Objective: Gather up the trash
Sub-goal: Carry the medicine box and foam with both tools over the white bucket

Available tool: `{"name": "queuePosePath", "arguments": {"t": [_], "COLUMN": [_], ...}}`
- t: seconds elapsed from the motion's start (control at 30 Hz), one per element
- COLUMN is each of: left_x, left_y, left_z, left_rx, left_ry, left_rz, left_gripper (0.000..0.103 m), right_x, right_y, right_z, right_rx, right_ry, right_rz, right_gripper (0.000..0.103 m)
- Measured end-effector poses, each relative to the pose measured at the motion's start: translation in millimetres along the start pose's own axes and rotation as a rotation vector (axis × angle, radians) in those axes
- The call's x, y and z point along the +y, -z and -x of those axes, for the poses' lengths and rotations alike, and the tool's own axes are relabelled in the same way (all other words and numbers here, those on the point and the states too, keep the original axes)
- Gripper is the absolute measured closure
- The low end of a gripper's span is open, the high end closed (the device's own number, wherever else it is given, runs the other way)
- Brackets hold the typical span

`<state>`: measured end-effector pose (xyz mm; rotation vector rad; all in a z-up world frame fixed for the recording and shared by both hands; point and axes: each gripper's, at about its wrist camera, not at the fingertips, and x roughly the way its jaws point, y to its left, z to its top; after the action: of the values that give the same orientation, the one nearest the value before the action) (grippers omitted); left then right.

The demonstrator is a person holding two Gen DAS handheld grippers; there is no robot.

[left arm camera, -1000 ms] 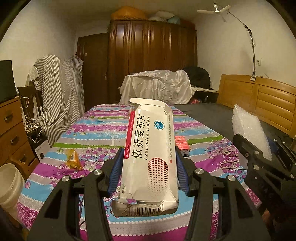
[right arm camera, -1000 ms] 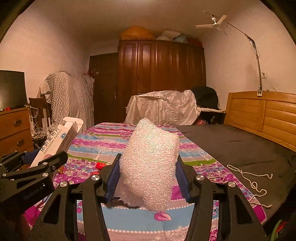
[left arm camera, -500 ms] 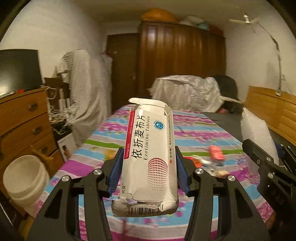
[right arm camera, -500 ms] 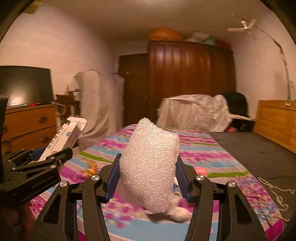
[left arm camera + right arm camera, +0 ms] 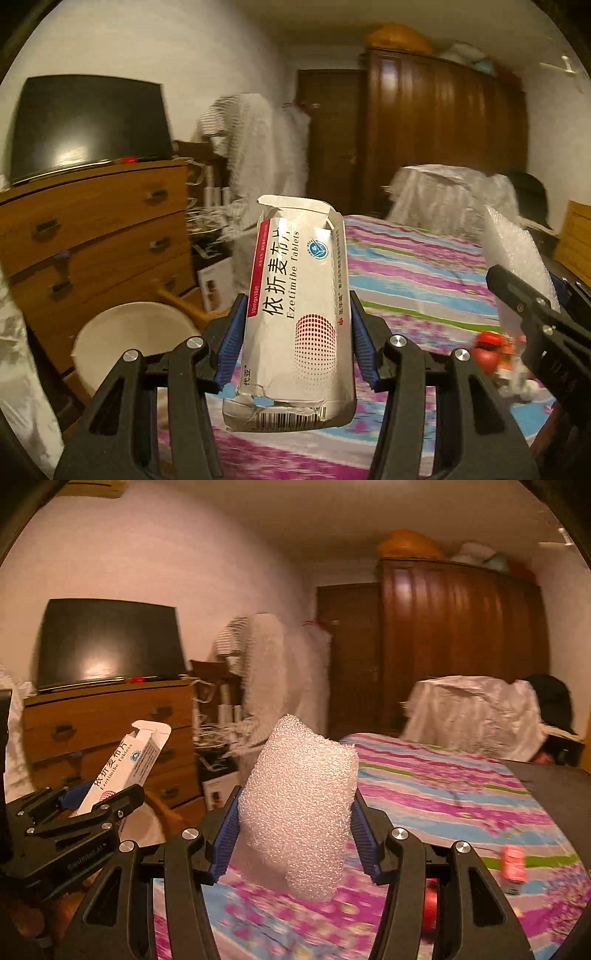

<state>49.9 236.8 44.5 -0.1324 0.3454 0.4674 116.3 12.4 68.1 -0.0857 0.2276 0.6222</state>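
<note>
Both grippers loaded, held above the bed edge.
Left gripper (image 5: 297, 343) clamps a crumpled white cardboard tablet box (image 5: 295, 317), top flap torn open, contents not visible. Right gripper (image 5: 293, 830) clamps a wad of white foam wrap (image 5: 299, 812), pebbled texture. Round cream bucket (image 5: 129, 339) beside wooden dresser (image 5: 92, 236).

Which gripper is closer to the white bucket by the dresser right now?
Left. The left gripper, shut on the tablet box, is just right of the white bucket; the right gripper, holding foam, is farther right.
</note>
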Motion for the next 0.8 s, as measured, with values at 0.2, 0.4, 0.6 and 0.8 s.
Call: {"name": "queuePosePath", "arguments": {"t": [0.2, 0.4, 0.6, 0.8], "left_x": [67.1, 130.7, 190.3, 236.3], "left_y": [-7.1, -11.8, -13.3, -3.5], "left_z": [-7.4, -16.4, -38.0, -72.2], "left_rx": [0.022, 0.055, 0.138, 0.259], "left_ry": [-0.102, -0.187, -0.23, -0.212], "left_rz": [0.048, 0.101, 0.132, 0.16], "left_gripper": [0.053, 0.053, 0.052, 0.052], "right_x": [82.5, 169.8, 252.0, 302.6], "right_y": [-21.1, -40.3, -59.7, -57.7], "right_z": [-46.1, -92.5, -148.0, -222.3], "right_rx": [0.034, 0.092, 0.177, 0.361], "right_ry": [-0.127, -0.255, -0.361, -0.464], "right_rz": [0.047, 0.099, 0.143, 0.158], "right_gripper": [0.046, 0.046, 0.046, 0.046]}}
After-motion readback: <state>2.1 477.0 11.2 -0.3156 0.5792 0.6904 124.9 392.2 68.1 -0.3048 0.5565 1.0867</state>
